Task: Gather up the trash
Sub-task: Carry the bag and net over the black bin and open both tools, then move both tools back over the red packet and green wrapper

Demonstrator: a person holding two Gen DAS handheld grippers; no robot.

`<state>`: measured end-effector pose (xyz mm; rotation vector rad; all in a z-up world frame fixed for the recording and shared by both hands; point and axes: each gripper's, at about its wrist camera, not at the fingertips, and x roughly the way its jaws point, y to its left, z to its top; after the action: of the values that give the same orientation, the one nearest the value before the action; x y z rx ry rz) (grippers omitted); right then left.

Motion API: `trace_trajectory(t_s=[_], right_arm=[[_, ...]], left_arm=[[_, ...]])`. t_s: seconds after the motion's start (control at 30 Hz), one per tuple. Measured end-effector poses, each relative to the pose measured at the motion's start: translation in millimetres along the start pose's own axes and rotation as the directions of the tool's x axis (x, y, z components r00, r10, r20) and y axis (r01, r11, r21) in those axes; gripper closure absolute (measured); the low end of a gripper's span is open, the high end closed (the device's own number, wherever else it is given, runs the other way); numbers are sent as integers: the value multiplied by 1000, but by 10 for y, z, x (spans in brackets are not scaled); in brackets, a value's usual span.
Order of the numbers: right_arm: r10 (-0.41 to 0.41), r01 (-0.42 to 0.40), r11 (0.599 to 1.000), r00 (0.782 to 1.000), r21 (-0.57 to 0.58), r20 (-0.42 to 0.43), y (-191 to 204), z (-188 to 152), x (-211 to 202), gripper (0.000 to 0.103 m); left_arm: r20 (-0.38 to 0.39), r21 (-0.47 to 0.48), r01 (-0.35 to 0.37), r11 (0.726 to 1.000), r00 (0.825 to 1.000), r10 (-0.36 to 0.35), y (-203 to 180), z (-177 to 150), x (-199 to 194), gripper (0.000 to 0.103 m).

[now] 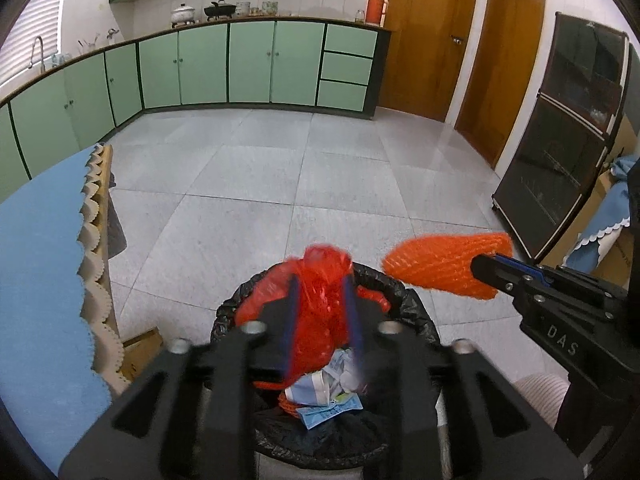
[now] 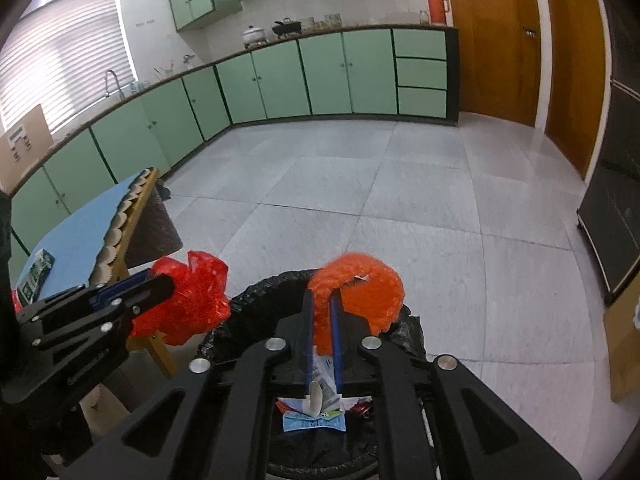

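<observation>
My left gripper (image 1: 320, 284) is shut on a crumpled red plastic bag (image 1: 320, 304) and holds it over the black-lined trash bin (image 1: 416, 312). My right gripper (image 2: 322, 300) is shut on an orange foam fruit net (image 2: 360, 288) above the same bin (image 2: 256, 296). In the left wrist view the right gripper (image 1: 486, 270) comes in from the right with the orange net (image 1: 440, 260). In the right wrist view the left gripper (image 2: 160, 286) holds the red bag (image 2: 188, 304) at the left. Paper and wrappers (image 1: 328, 396) lie inside the bin.
A table with a blue cloth (image 1: 40, 264) stands left of the bin; a small green carton (image 2: 38, 270) lies on it. Green kitchen cabinets (image 1: 248, 64) line the far wall. A dark glass cabinet (image 1: 560, 140) and cardboard boxes (image 2: 624, 348) stand to the right. Tiled floor (image 1: 280, 184) lies ahead.
</observation>
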<state>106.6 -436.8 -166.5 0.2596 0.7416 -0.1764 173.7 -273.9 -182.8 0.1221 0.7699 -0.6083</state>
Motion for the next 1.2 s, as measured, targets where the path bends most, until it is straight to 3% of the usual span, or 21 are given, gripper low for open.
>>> trace_trajectory(t_s=[0.17, 0.27, 0.33, 0.37, 0.6, 0.7, 0.77, 0.97, 1.2], right_arm=[[-3, 3, 1000, 1000, 5, 3, -28, -2, 13, 72], [-10, 10, 1000, 1000, 10, 9, -19, 5, -5, 66], [-22, 22, 1000, 1000, 9, 19, 6, 22, -40, 57], [-28, 28, 1000, 999, 7, 23, 32, 32, -60, 55], [-40, 43, 999, 990, -21, 132, 376, 200, -433, 16], [-10, 18, 999, 984, -42, 179, 577, 269, -585, 11], [18, -3, 998, 976, -67, 216, 796, 312, -682, 10], [110, -81, 989, 957, -120, 268, 1407, 362, -775, 9], [207, -166, 969, 949, -181, 236, 2086, 292, -620, 9]], left_arm=[[3, -2, -3, 1000, 1000, 3, 7, 9, 6, 58], [8, -14, -4, 1000, 1000, 4, 48, 22, -54, 57], [20, -29, -6, 1000, 1000, 6, 96, 62, -125, 55], [30, -38, -8, 999, 1000, 9, 131, 84, -180, 53], [132, -81, -52, 995, 989, 62, 423, 213, -713, 39], [179, -89, -106, 990, 976, 121, 572, 215, -1015, 34], [211, -99, -148, 984, 963, 166, 721, 181, -1244, 29], [239, -151, -288, 946, 918, 318, 1208, 12, -1739, 26], [193, -239, -471, 849, 834, 517, 1898, -290, -2175, 24]])
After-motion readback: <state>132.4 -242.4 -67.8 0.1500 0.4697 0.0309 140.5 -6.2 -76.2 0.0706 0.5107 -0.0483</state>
